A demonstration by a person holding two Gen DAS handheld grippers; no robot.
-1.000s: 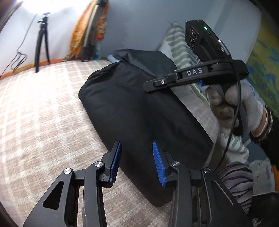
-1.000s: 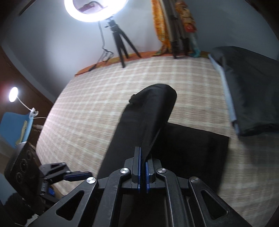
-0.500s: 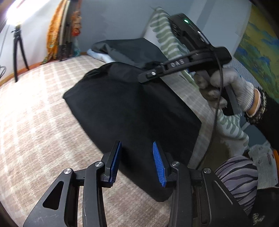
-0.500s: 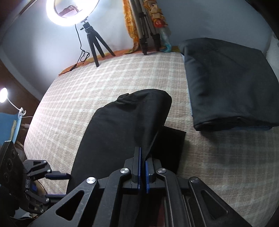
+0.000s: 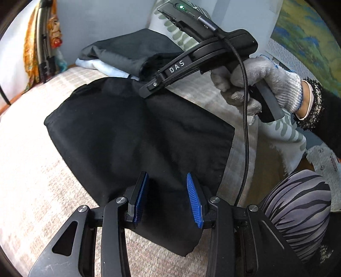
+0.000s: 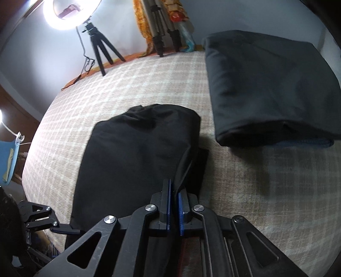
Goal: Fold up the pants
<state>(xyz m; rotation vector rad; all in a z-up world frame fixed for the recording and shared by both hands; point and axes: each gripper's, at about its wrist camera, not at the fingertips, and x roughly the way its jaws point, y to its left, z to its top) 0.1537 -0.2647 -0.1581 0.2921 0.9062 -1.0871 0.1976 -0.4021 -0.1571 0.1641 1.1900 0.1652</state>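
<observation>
The black pants [image 5: 138, 132] lie folded over on the plaid bed cover [image 5: 32, 170]. My left gripper [image 5: 168, 198] is open just above their near corner, its blue pads apart and gripping nothing. My right gripper [image 5: 147, 93], held by a gloved hand [image 5: 262, 81], points down at the far edge of the pants. In the right wrist view the pants [image 6: 132, 153] rise in a tented fold into my right gripper [image 6: 174, 189]. Its jaws are opening, a narrow gap shows, and the cloth edge is still between the pads. My left gripper [image 6: 64, 230] shows at the lower left.
A second folded dark garment [image 6: 266, 89] lies on the bed cover [image 6: 266, 181] to the right, over light blue cloth. A ring light [image 6: 70, 12] on a tripod [image 6: 100, 51] stands beyond the bed. A leaf-patterned pillow [image 5: 283, 130] and the person's striped knee [image 5: 298, 202] are close by.
My right gripper came down and across with the pants' top layer, which now covers most of the lower layer. A thin gap opened between its pads. My left gripper shifted and rolled.
</observation>
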